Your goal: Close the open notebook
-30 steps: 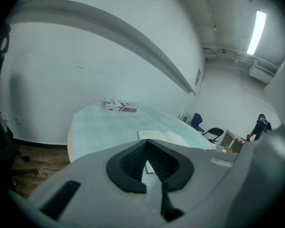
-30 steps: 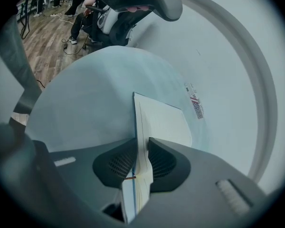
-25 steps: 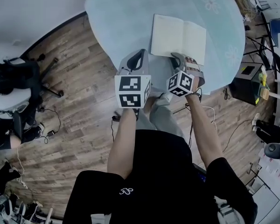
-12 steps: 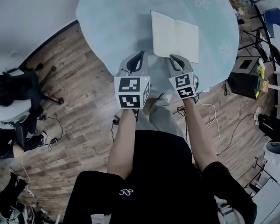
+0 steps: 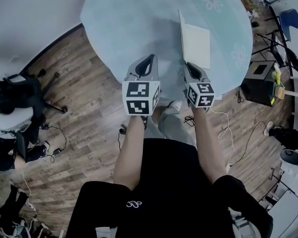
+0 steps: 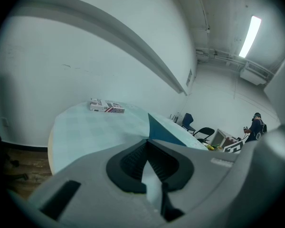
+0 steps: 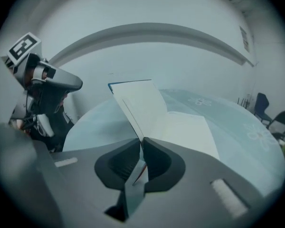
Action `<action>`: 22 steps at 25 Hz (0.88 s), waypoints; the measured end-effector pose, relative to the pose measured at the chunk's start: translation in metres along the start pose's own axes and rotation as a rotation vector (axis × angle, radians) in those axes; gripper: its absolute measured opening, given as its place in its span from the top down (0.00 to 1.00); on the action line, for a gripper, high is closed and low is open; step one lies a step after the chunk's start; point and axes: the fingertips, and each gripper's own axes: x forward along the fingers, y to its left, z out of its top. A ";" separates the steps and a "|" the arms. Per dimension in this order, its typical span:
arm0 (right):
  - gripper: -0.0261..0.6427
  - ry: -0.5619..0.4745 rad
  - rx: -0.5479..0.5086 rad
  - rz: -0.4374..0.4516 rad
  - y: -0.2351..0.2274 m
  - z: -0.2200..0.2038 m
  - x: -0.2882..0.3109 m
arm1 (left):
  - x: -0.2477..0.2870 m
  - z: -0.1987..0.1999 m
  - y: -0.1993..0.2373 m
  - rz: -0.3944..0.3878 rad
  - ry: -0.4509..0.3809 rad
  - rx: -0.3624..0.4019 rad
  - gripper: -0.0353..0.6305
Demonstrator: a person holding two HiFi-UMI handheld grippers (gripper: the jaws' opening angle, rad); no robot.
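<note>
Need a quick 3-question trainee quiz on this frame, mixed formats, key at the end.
1. True or false: the notebook lies fully flat on the table.
2. Which hand-held gripper holds the notebook's raised half? A) left B) right C) neither
3. Fill in: the small box sits near the table's ___ edge.
Key: 1 false, its left half stands raised. 2 B: the right hand-held gripper, whose jaws have just been closing, pinches that half's edge. 3 far.

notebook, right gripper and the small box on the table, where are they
notebook (image 5: 197, 41), head view, flat right page
right gripper (image 7: 140, 141), right gripper view, between its fingertips
small box (image 6: 107, 106), left gripper view, its printed side
</note>
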 end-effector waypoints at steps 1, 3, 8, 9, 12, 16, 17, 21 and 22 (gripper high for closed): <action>0.92 -0.012 0.044 -0.002 -0.002 0.000 -0.001 | 0.000 0.001 0.000 -0.001 -0.001 -0.001 0.94; 0.92 -0.031 0.119 -0.007 -0.008 -0.002 -0.003 | 0.001 0.002 0.000 -0.004 -0.004 -0.002 0.94; 0.94 -0.035 0.218 -0.038 -0.027 -0.008 -0.007 | 0.006 0.002 -0.006 -0.012 0.000 -0.003 0.94; 0.94 -0.033 0.240 -0.044 -0.030 -0.010 -0.008 | 0.006 0.002 -0.007 -0.014 0.000 -0.002 0.94; 0.93 -0.025 0.325 -0.060 -0.039 -0.018 -0.009 | 0.007 0.002 -0.009 -0.018 0.000 0.002 0.94; 0.92 -0.012 0.444 -0.077 -0.049 -0.024 -0.009 | 0.009 0.005 -0.014 -0.019 0.004 0.009 0.94; 0.92 -0.007 0.472 -0.081 -0.050 -0.026 -0.009 | 0.009 0.006 -0.015 -0.019 0.005 0.012 0.94; 0.85 0.038 0.522 -0.123 -0.059 -0.034 -0.009 | 0.012 0.011 -0.021 -0.025 0.003 0.026 0.94; 0.83 0.045 0.534 -0.127 -0.060 -0.034 -0.010 | 0.013 0.013 -0.023 -0.027 0.002 0.031 0.94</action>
